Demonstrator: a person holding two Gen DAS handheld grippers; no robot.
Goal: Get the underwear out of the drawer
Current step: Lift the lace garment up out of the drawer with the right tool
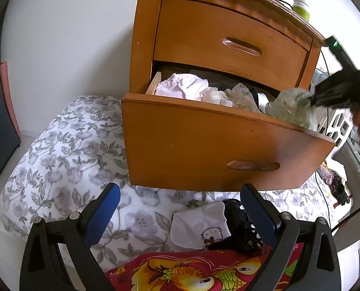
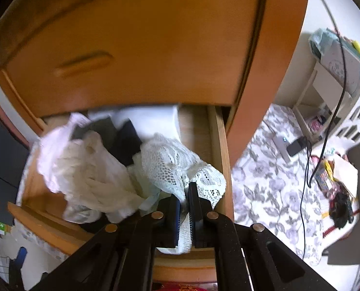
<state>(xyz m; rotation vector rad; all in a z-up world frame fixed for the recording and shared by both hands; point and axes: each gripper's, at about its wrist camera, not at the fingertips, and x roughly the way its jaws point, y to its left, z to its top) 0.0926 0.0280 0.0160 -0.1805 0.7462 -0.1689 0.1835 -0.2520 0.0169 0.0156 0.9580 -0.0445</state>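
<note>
The wooden nightstand's lower drawer [image 1: 204, 145] stands pulled out, stuffed with crumpled white and dark garments [image 1: 187, 88]. In the right wrist view my right gripper [image 2: 185, 195] is shut on a pale lace underwear piece [image 2: 167, 165], which hangs lifted above the drawer's right side wall [image 2: 220, 145]. From the left wrist view the same gripper [image 1: 312, 100] pinches that lace piece [image 1: 289, 106] over the drawer's right corner. My left gripper [image 1: 182, 208] is open below the drawer front, with nothing between its blue pads [image 1: 102, 215].
On the floral bedspread [image 1: 65, 160] lie a white cartoon-print garment [image 1: 199, 228], a black lace item [image 1: 238, 225] and a red patterned cloth [image 1: 204, 274]. A bottle [image 1: 301, 4] stands on the nightstand. Cables [image 2: 325, 131], a phone [image 2: 296, 145] and a white basket [image 1: 335, 126] crowd the right.
</note>
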